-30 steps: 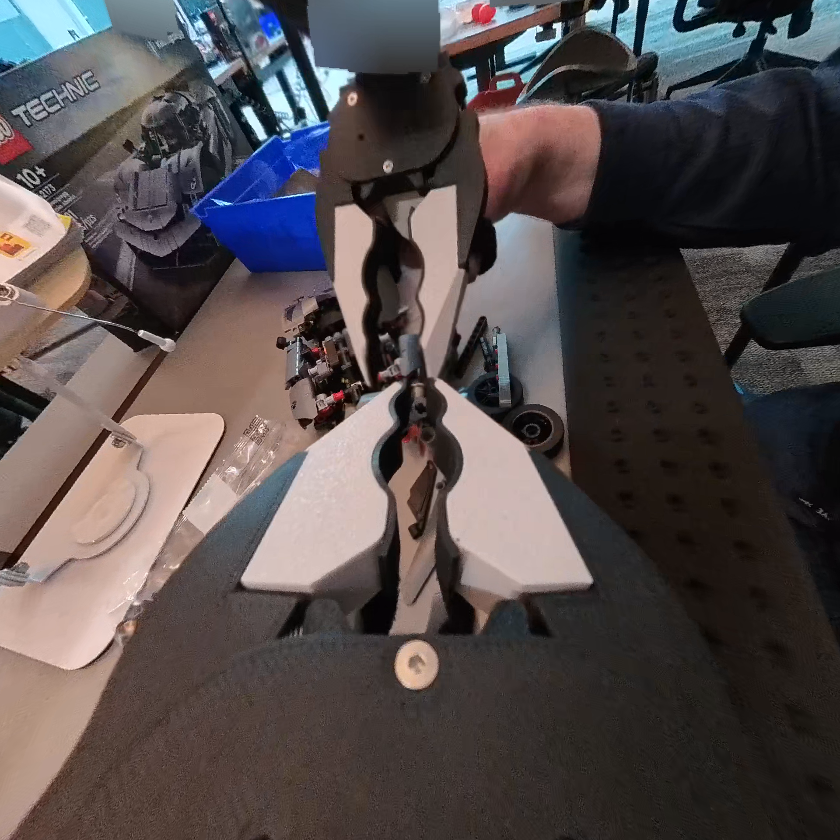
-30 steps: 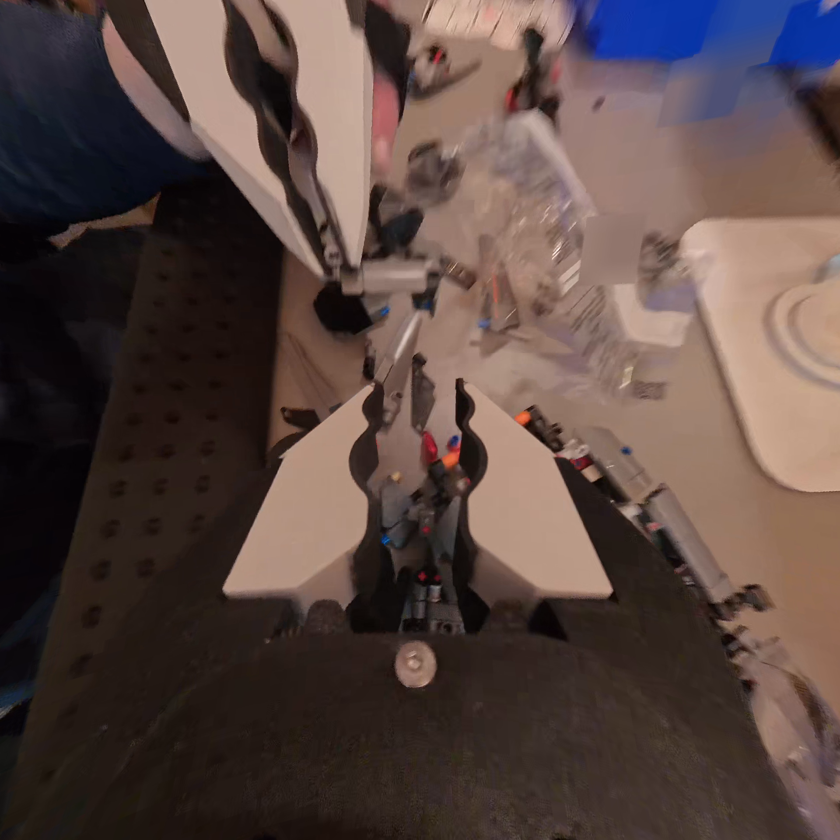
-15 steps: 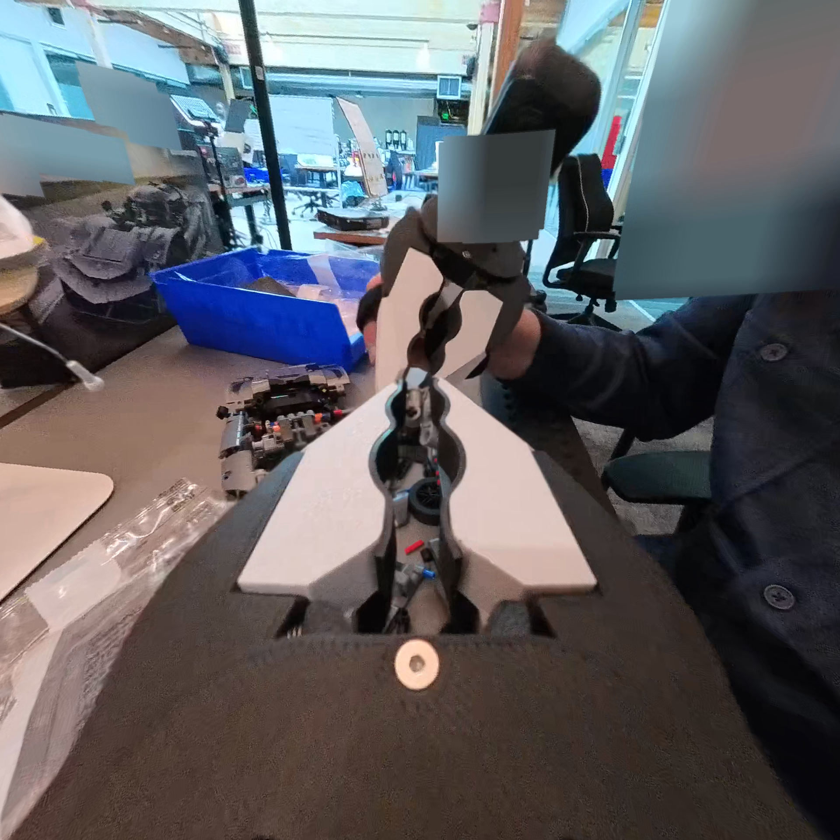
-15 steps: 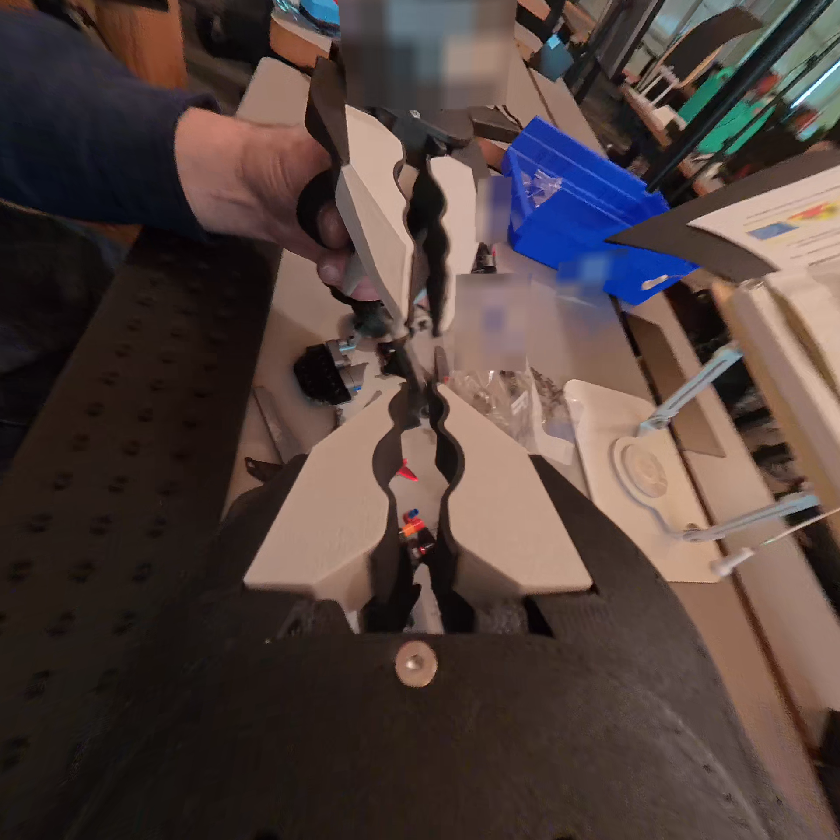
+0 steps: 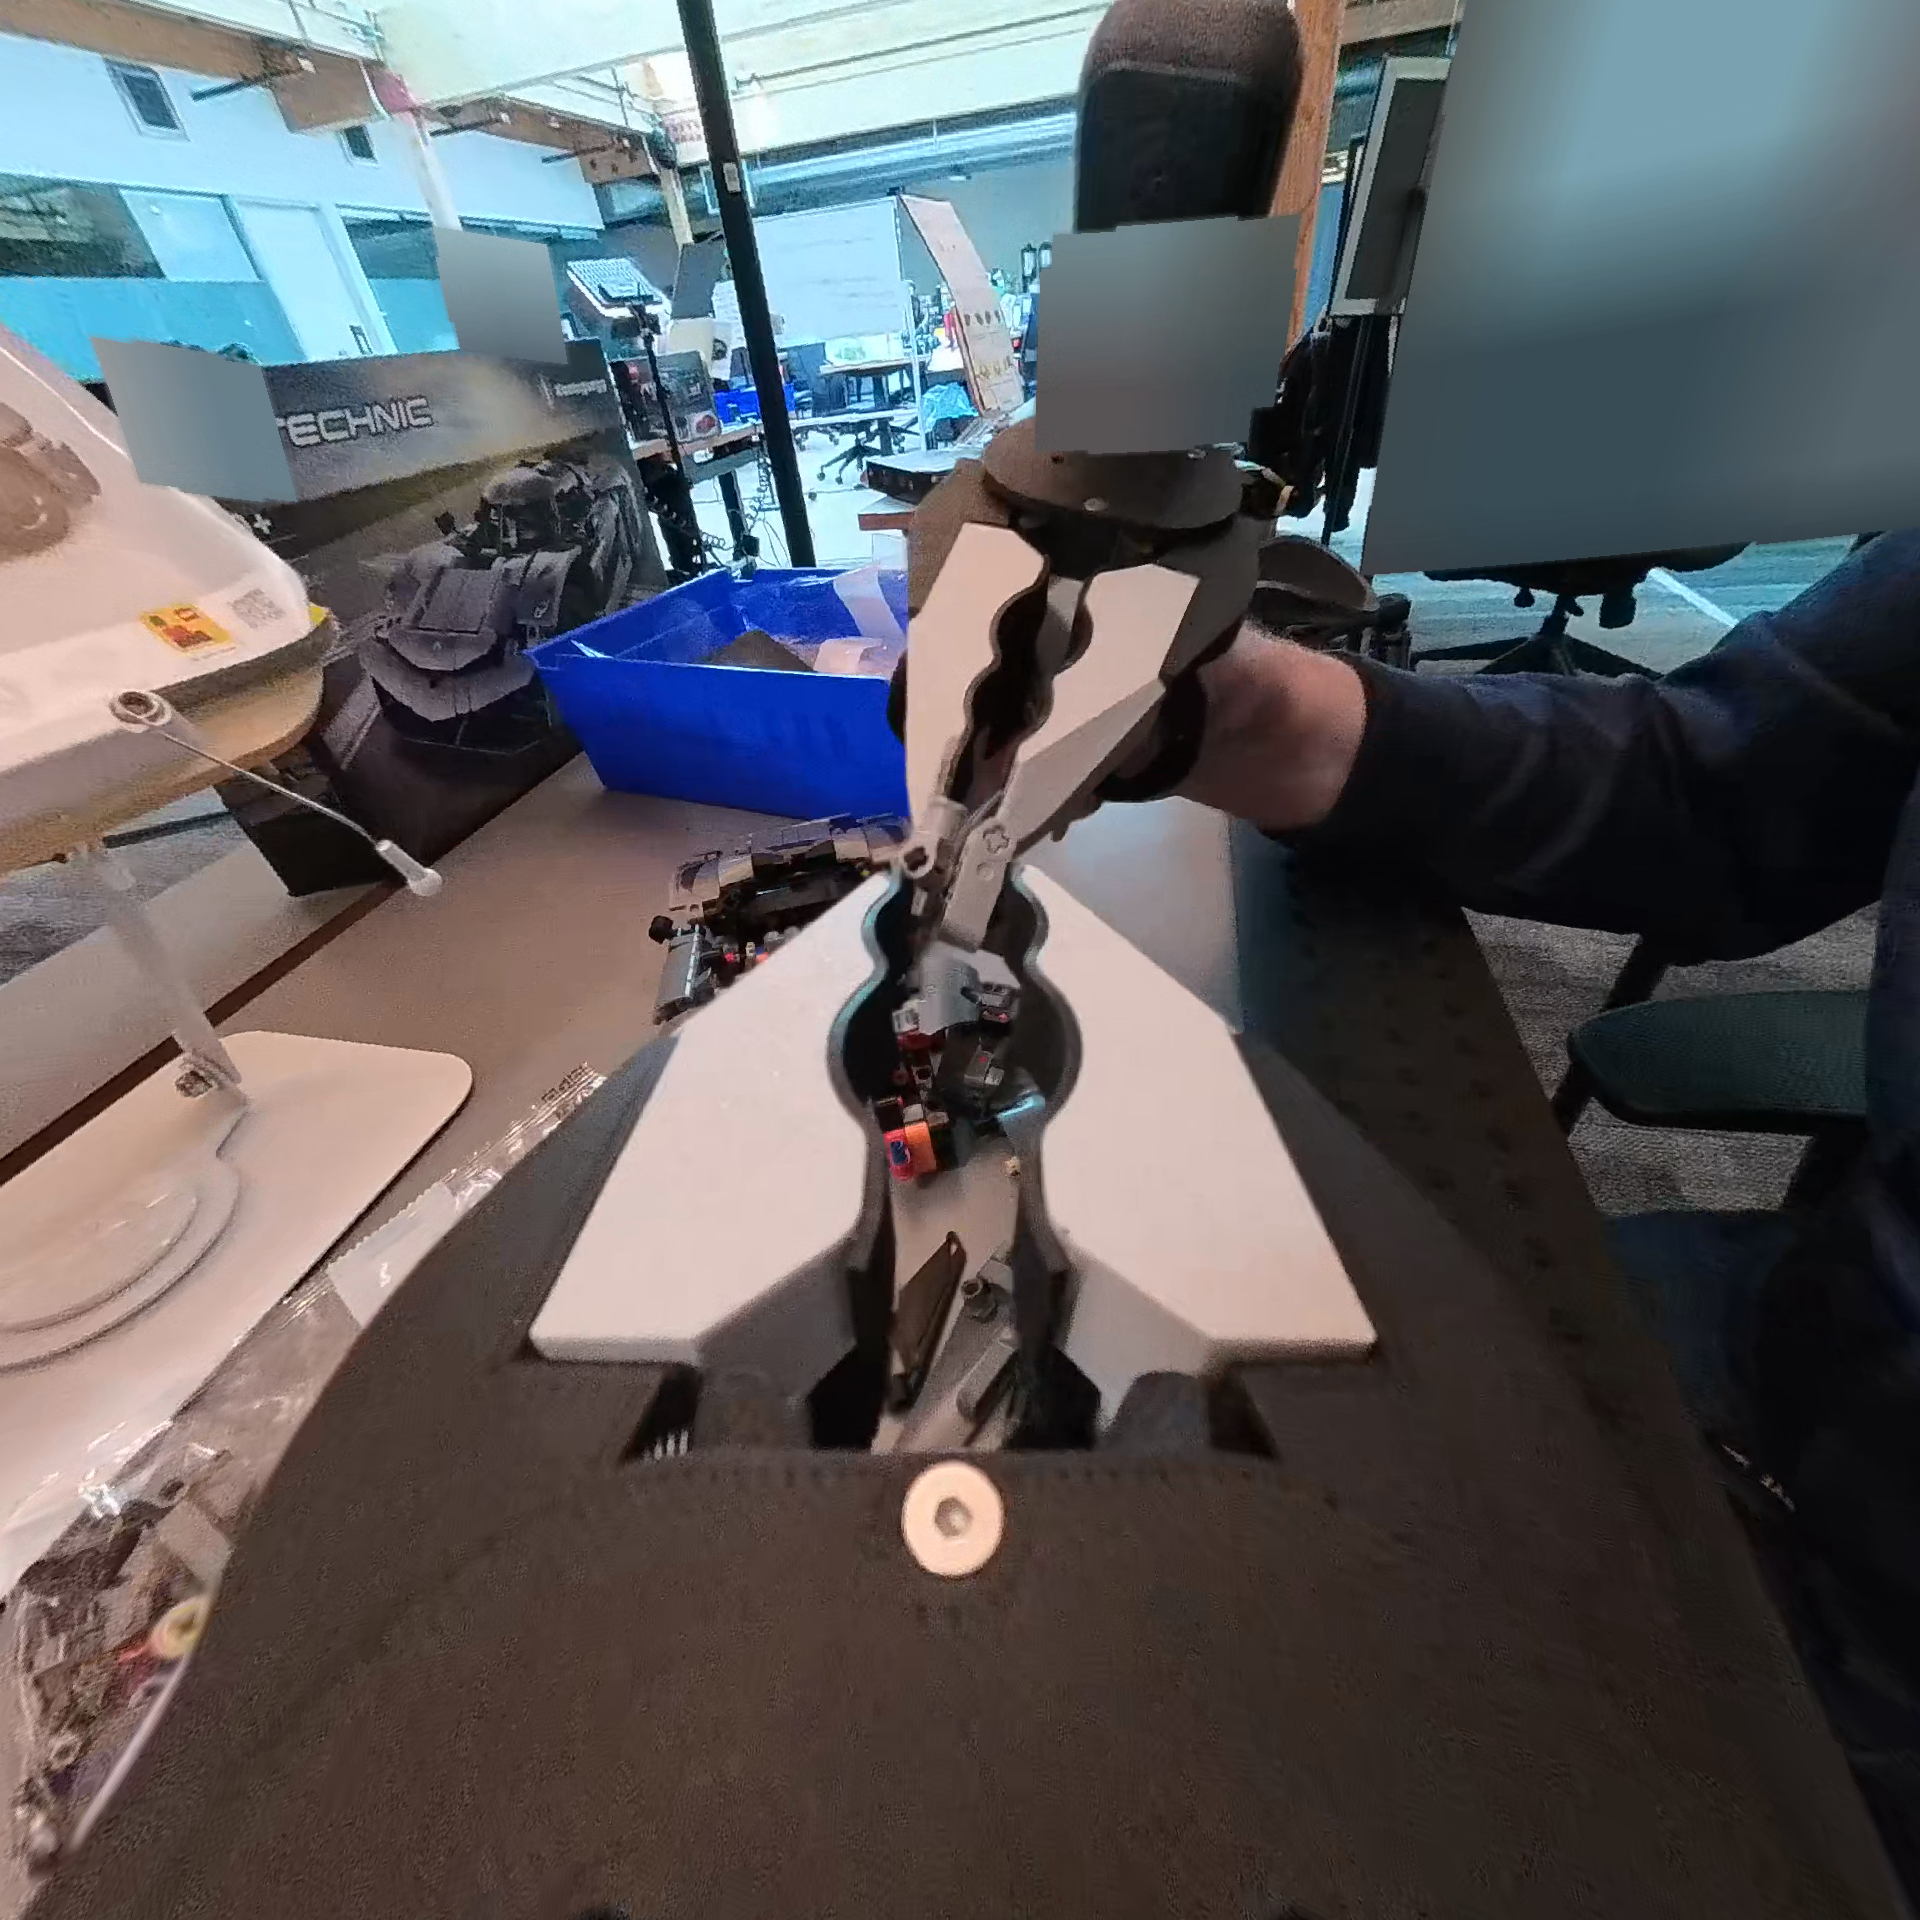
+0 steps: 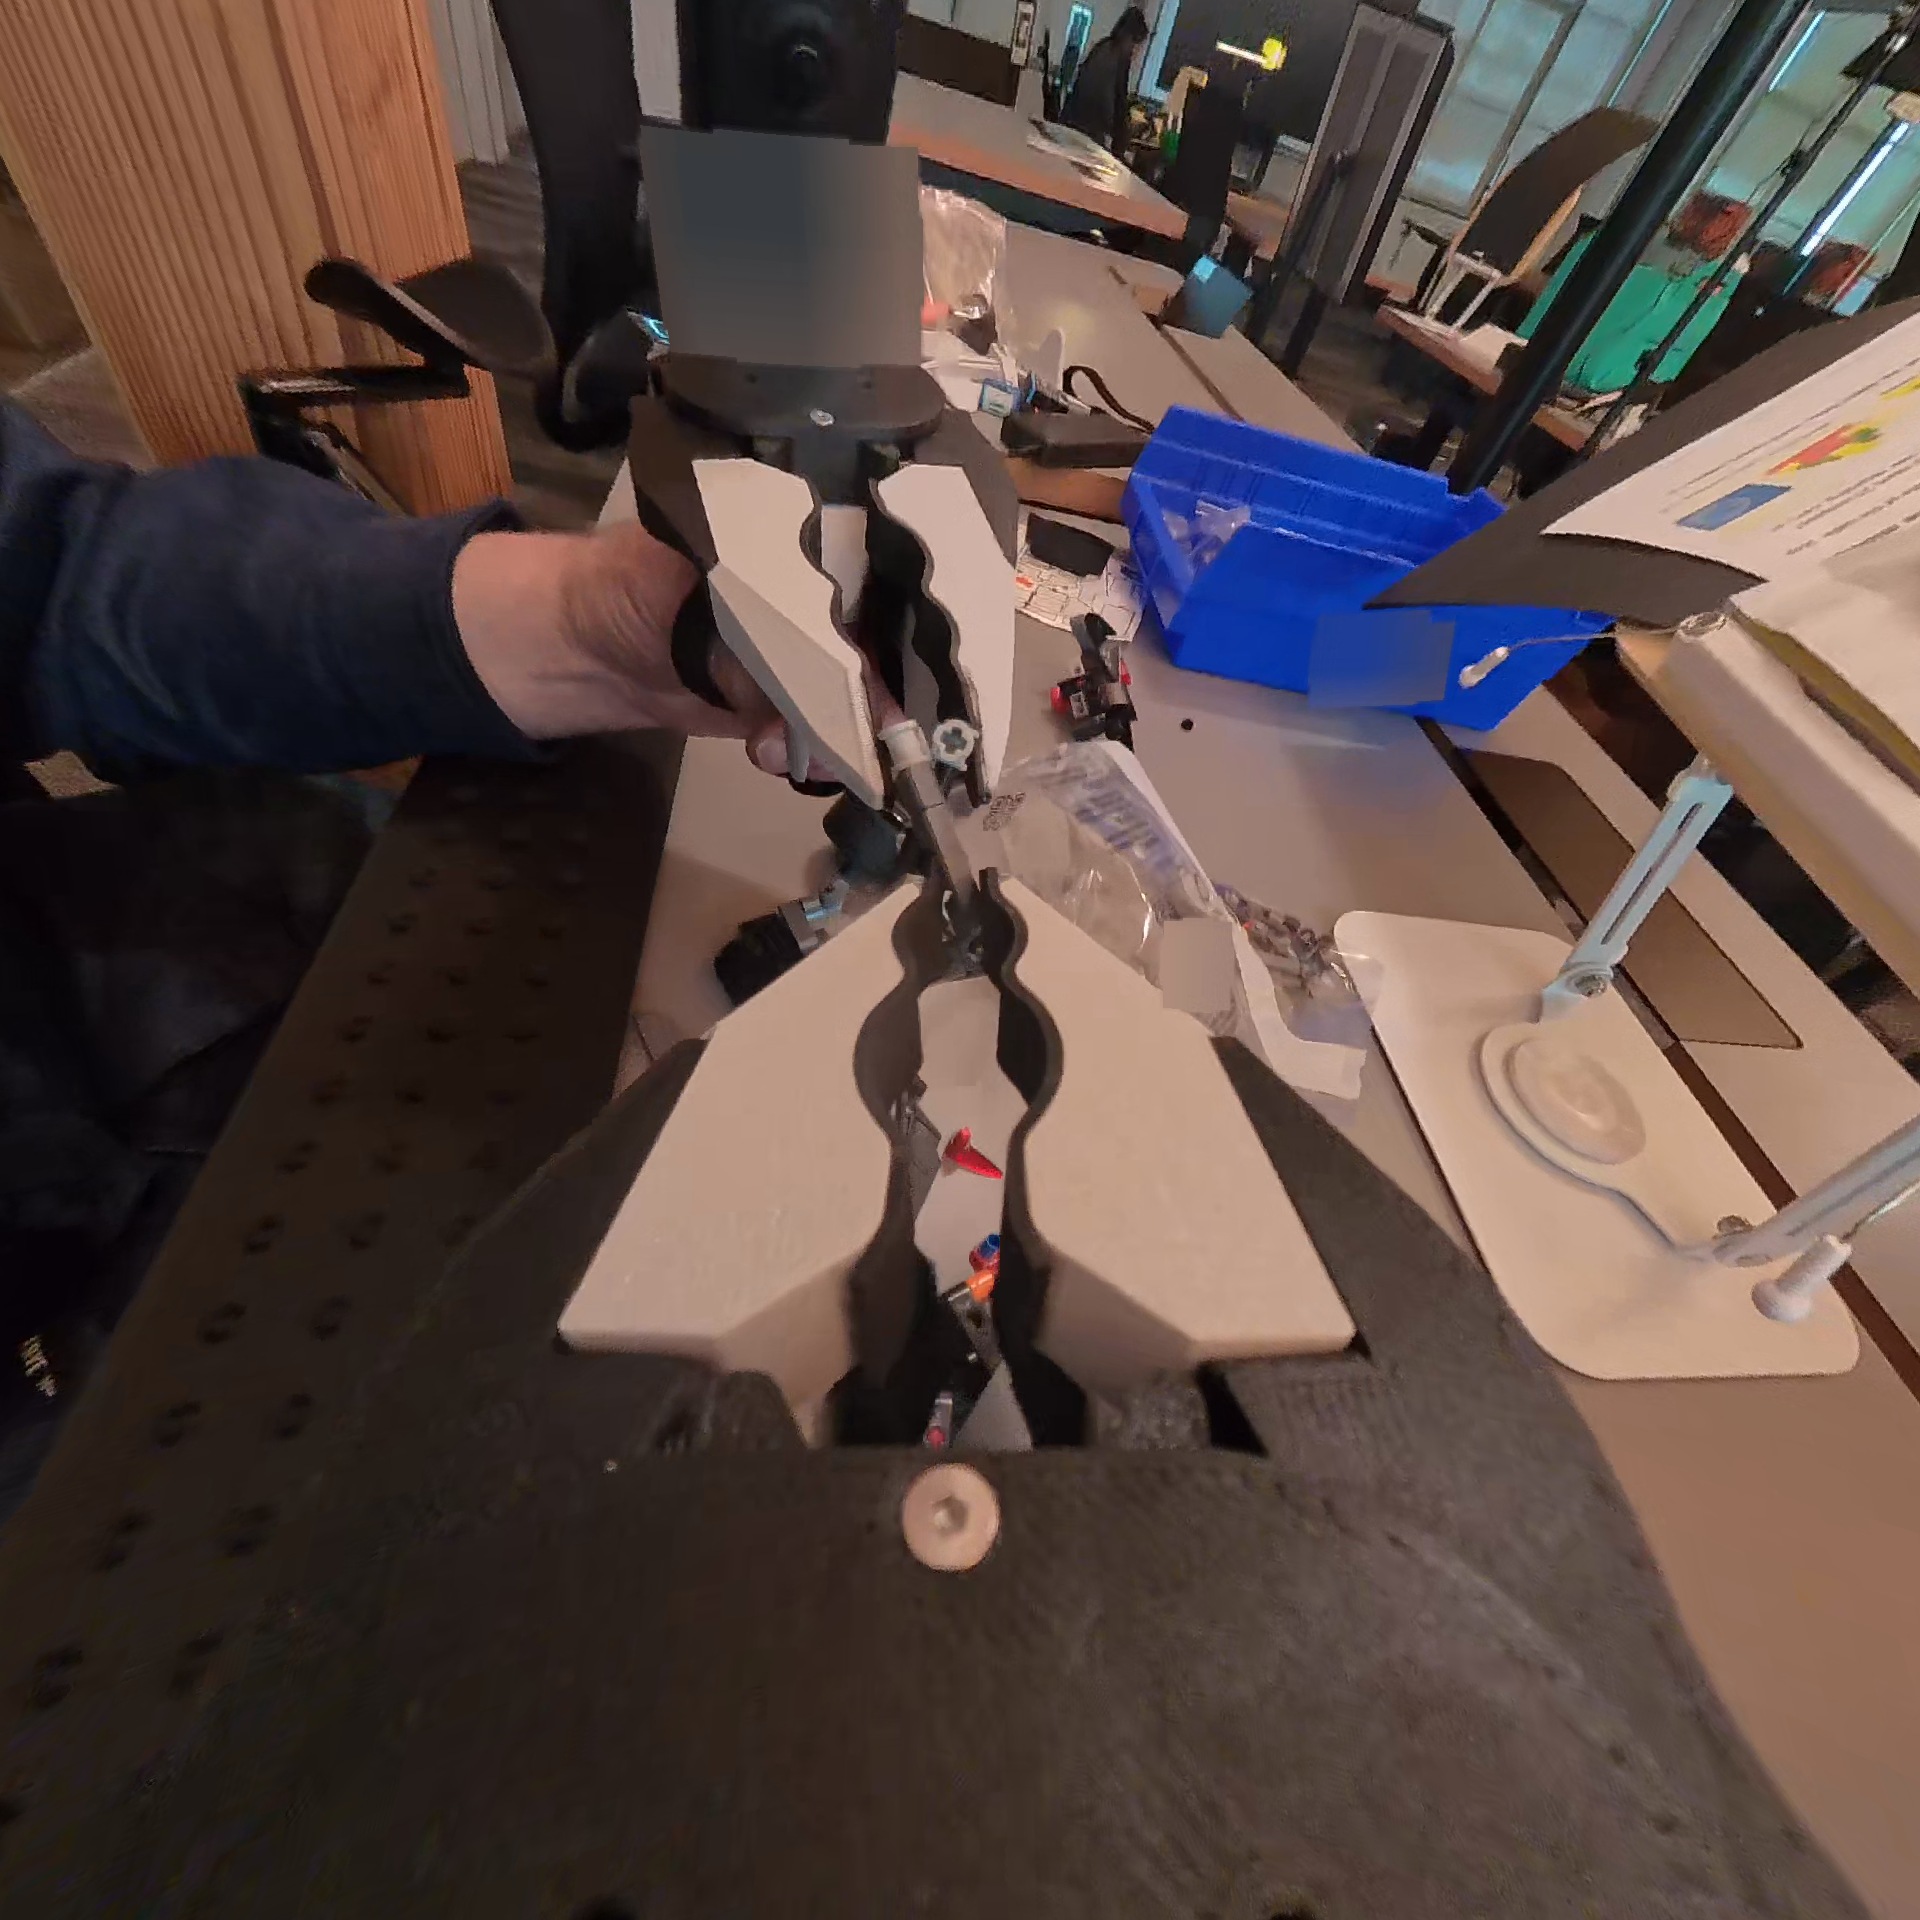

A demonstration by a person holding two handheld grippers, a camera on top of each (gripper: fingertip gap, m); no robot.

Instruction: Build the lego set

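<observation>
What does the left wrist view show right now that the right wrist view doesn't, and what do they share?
Only the left wrist view shows the set's box standing behind the table and the partly built dark model on the tabletop.

Only the right wrist view shows the clear parts bag, the black wheel and the white stand base.

Both show the blue bin and the two grippers meeting tip to tip: the left gripper and right gripper are each closed on the small grey piece between them.
</observation>
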